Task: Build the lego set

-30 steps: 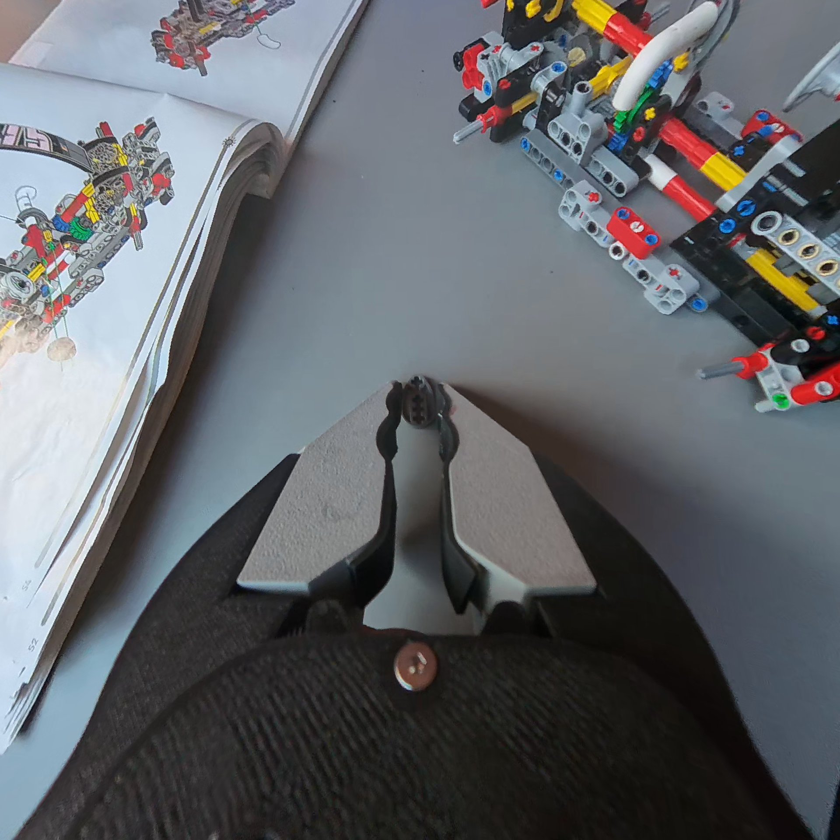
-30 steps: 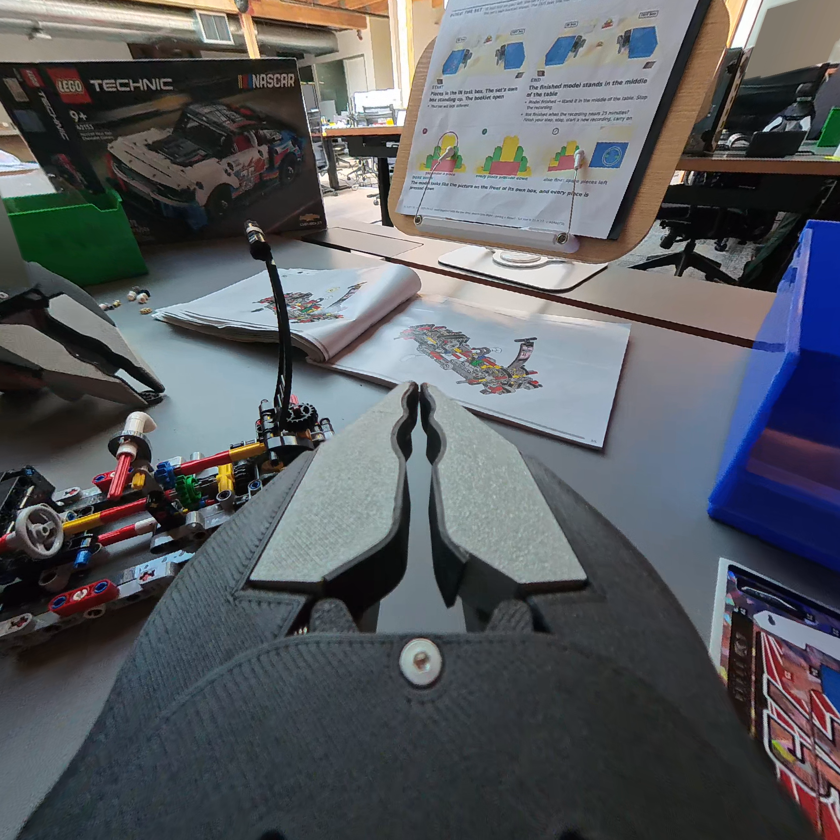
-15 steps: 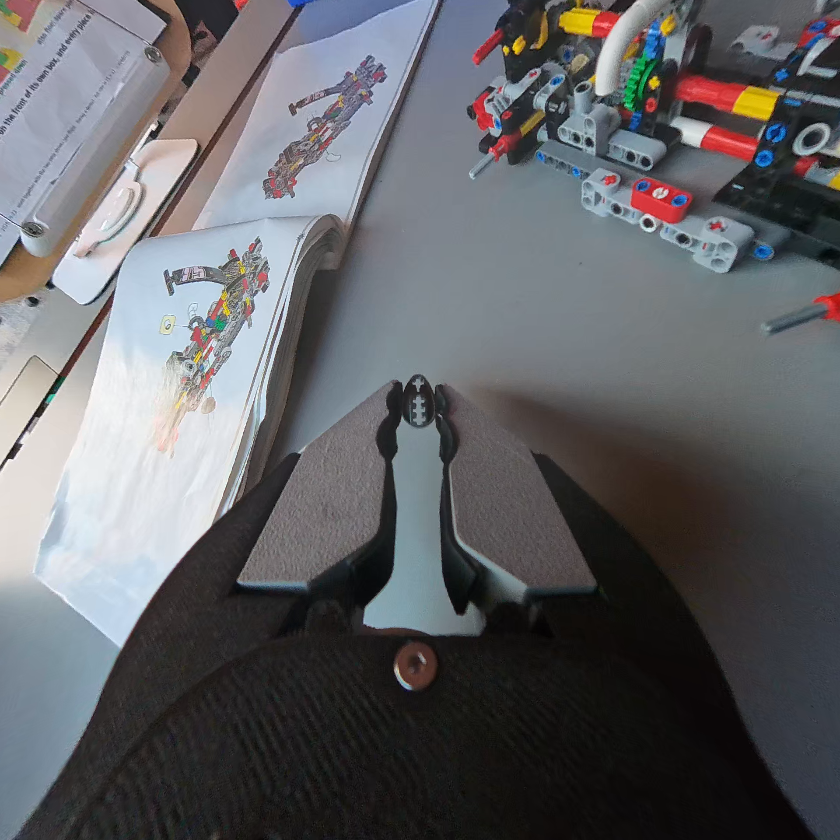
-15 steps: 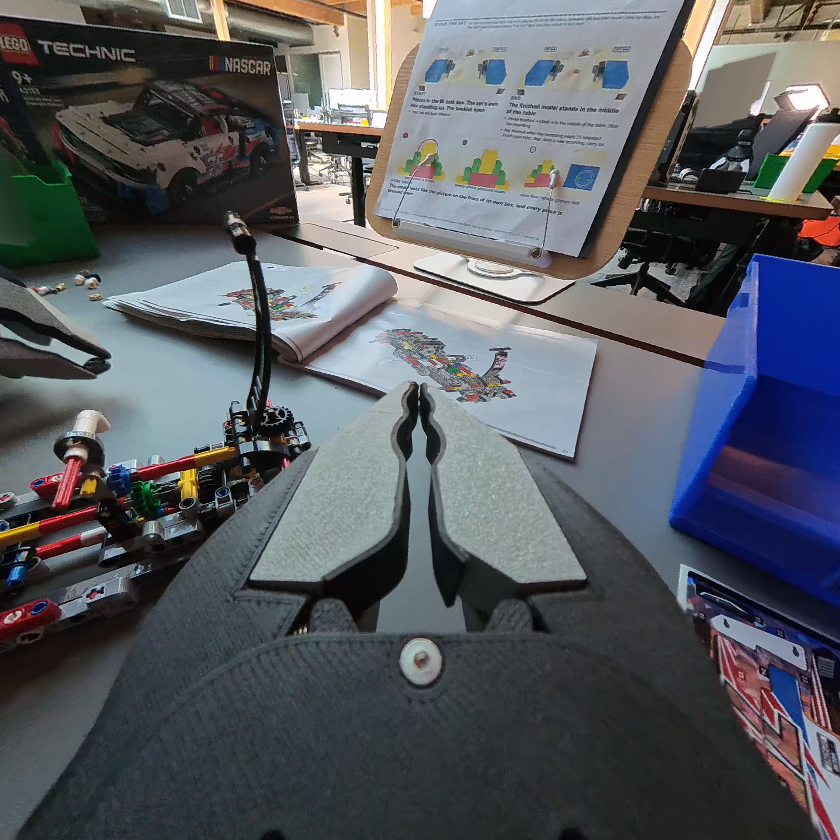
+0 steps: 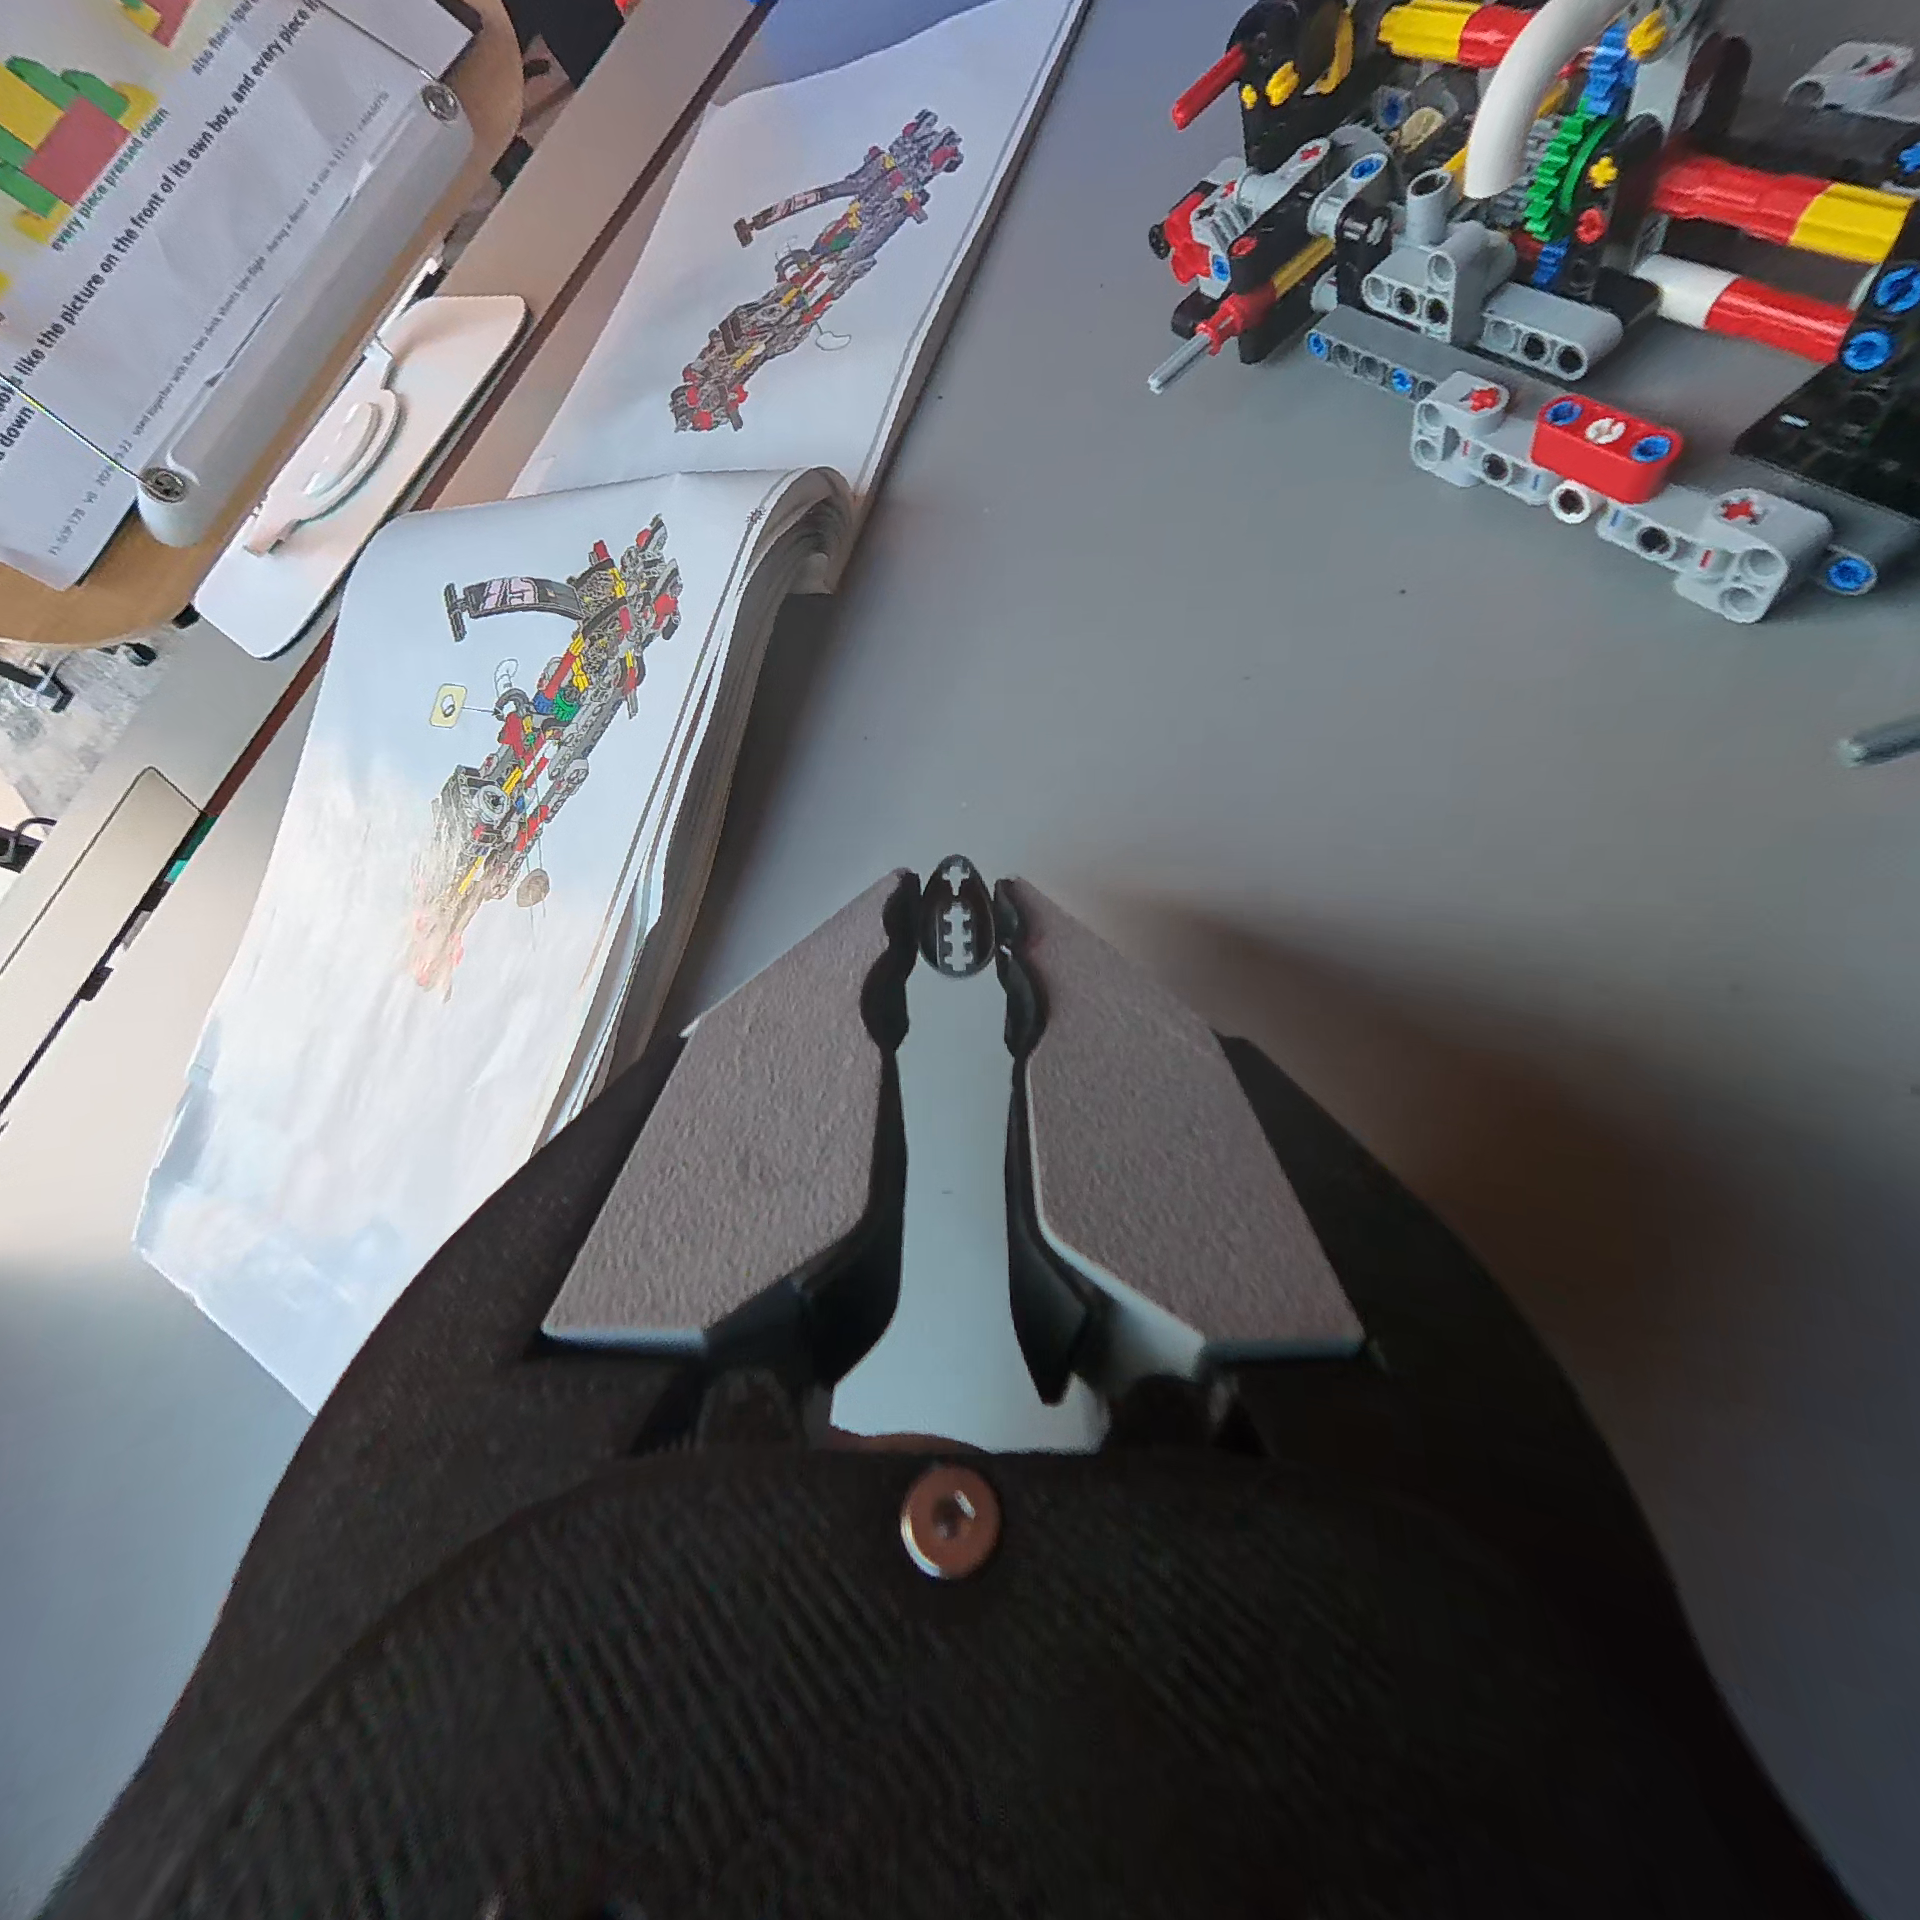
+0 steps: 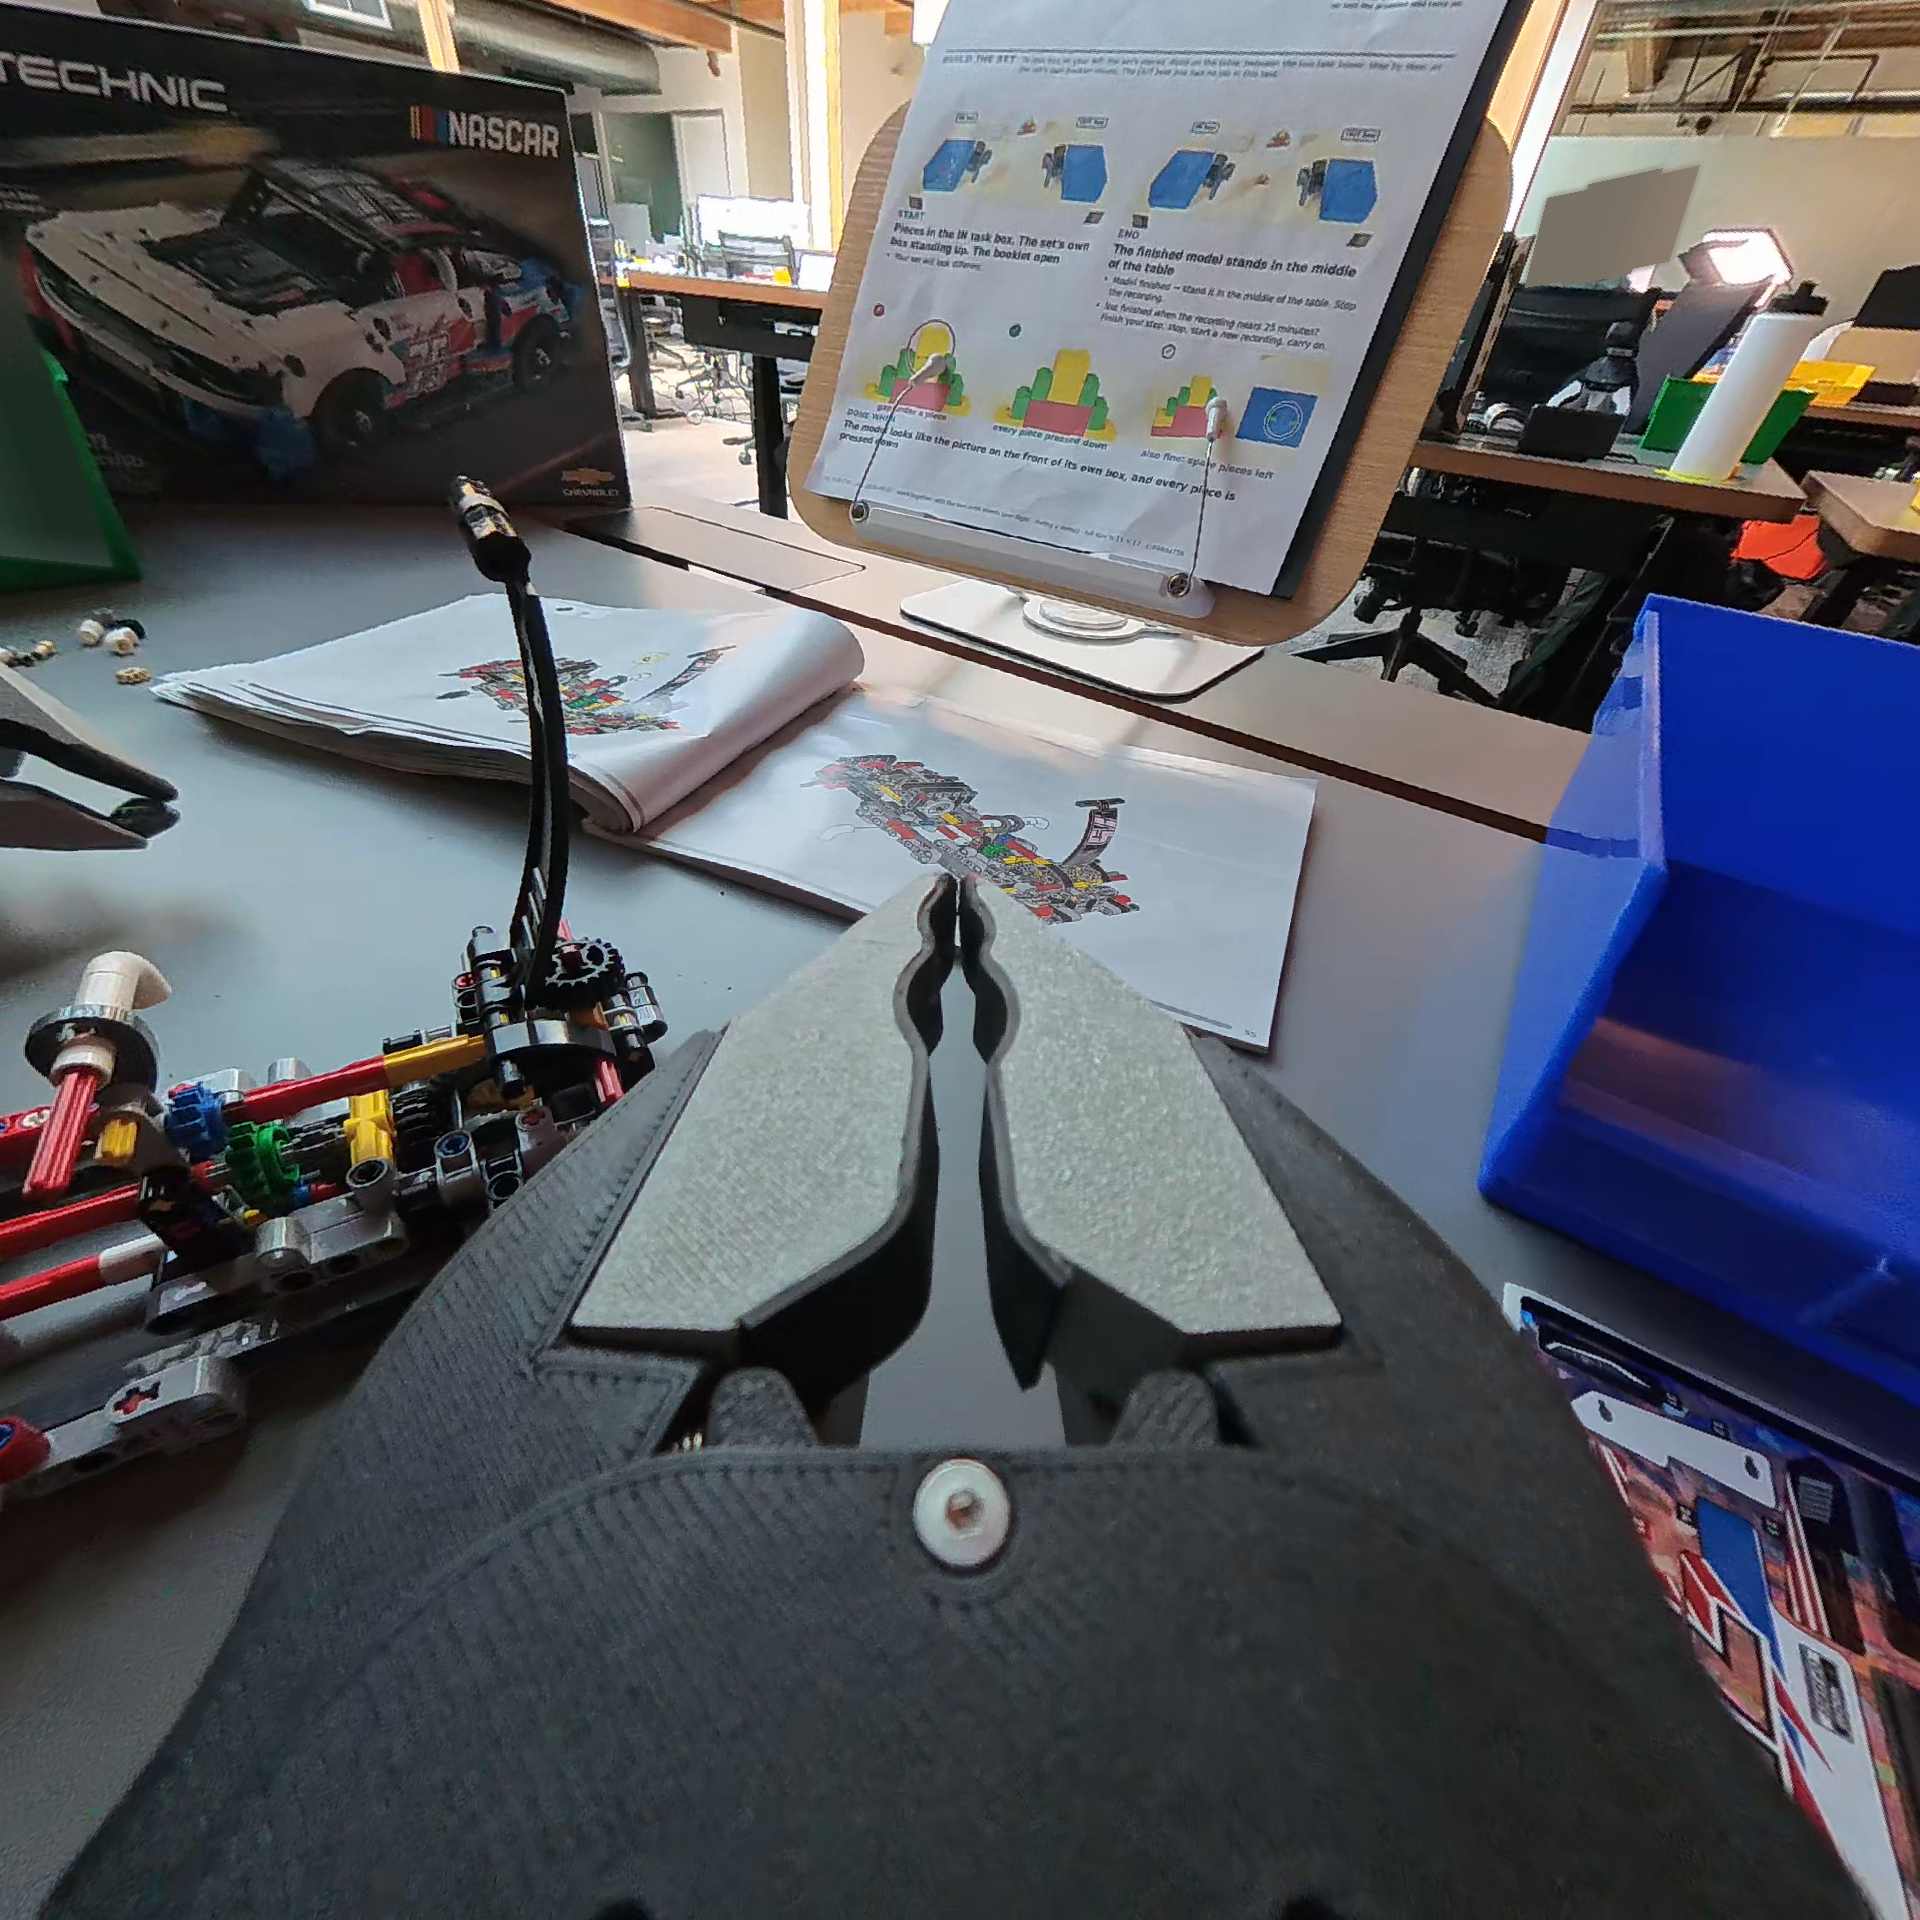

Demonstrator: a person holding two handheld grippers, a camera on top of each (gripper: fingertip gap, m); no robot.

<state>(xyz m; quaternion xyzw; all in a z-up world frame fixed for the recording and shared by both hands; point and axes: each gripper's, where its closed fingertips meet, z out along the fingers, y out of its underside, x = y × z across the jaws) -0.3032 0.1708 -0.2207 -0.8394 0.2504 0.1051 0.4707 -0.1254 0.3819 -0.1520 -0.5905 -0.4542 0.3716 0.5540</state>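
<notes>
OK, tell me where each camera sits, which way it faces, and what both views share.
Left wrist view: sits on the left gripper, angled down at the grey table; its jaws pinch a small dark piece, with the booklet left and the model upper right.
Right wrist view: sits on the right gripper, facing level across the table to the stand and box; its jaws are shut on nothing, blue bin right.
Shared: booklet, model, stand, table; the right view also shows the left gripper.
</notes>
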